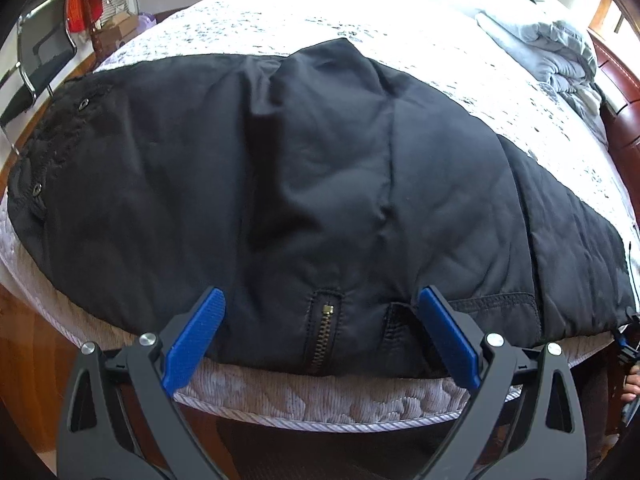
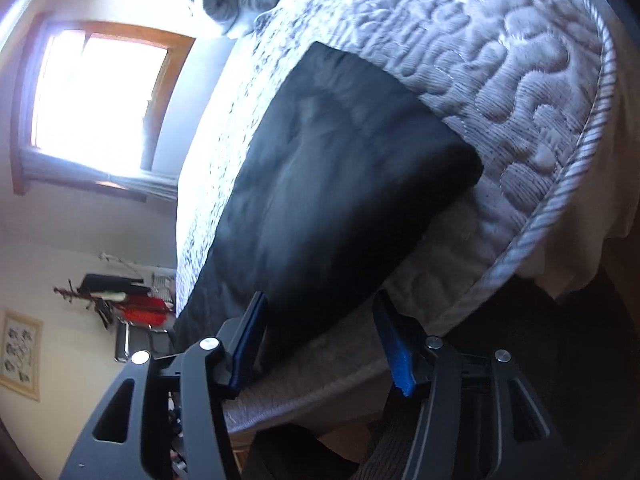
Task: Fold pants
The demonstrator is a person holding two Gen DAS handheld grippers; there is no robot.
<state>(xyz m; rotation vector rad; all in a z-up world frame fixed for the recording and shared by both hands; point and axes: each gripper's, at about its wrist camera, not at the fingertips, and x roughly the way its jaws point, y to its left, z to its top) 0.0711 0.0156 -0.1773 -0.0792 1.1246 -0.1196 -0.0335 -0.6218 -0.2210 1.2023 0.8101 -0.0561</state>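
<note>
Black pants [image 1: 320, 168] lie spread across the bed [image 1: 280, 24], waistband with metal eyelets at the left, legs running right. A zipped pocket [image 1: 322, 332] sits at the near edge. My left gripper [image 1: 320, 300] is open, its blue fingers [image 1: 196, 332] straddling that near edge by the zipper, holding nothing. In the right wrist view, rolled sideways, my right gripper [image 2: 320, 312] is open around the near edge of a pant leg [image 2: 328, 184], not closed on it. The right gripper also shows at the far right edge of the left wrist view [image 1: 626, 344].
A quilted mattress edge [image 1: 312, 396] runs below the pants. A pile of grey bedding [image 1: 548, 52] lies at the far right of the bed. A chair [image 1: 36, 64] and clothes [image 1: 82, 0] stand at the left. A window [image 2: 96, 96] is behind the bed.
</note>
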